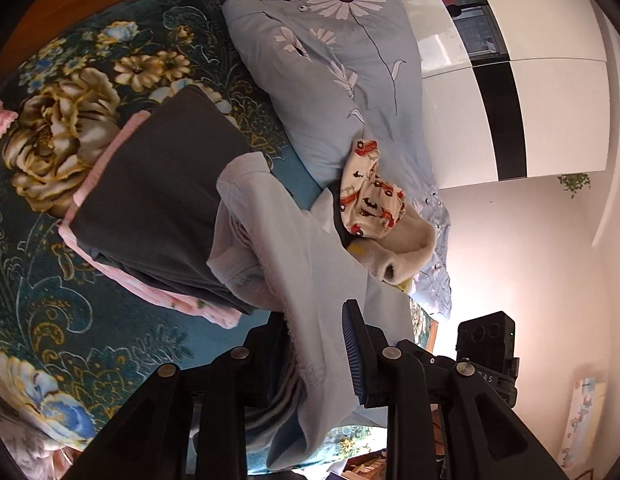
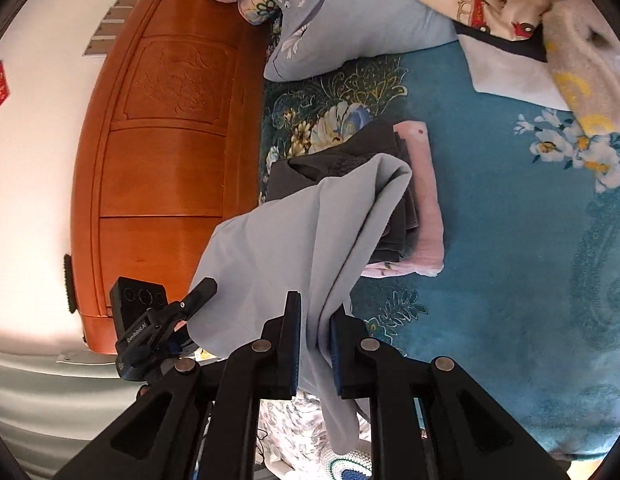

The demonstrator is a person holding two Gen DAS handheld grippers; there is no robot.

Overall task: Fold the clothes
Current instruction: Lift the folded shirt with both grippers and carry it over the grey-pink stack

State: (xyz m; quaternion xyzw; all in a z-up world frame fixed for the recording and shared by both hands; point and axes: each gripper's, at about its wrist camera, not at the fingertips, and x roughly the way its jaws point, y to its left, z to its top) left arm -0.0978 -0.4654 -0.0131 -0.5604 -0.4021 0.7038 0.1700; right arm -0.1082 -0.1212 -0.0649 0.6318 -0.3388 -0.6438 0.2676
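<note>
A pale blue garment (image 1: 310, 264) hangs between my two grippers above the bed. My left gripper (image 1: 316, 344) is shut on one end of it. My right gripper (image 2: 315, 344) is shut on the other end (image 2: 286, 240), and the cloth drapes down toward a stack of folded clothes: a dark grey piece (image 1: 158, 204) on a pink piece (image 1: 182, 300). The stack shows in the right wrist view as well (image 2: 394, 200). The left gripper shows at the left of the right wrist view (image 2: 158, 320).
The bed has a teal floral blanket (image 2: 510, 240) and a light blue daisy pillow (image 1: 342, 80). Unfolded clothes, one with red cars (image 1: 370, 192), lie by the pillow. A wooden headboard (image 2: 162, 160) and a white wardrobe (image 1: 530, 100) border the bed.
</note>
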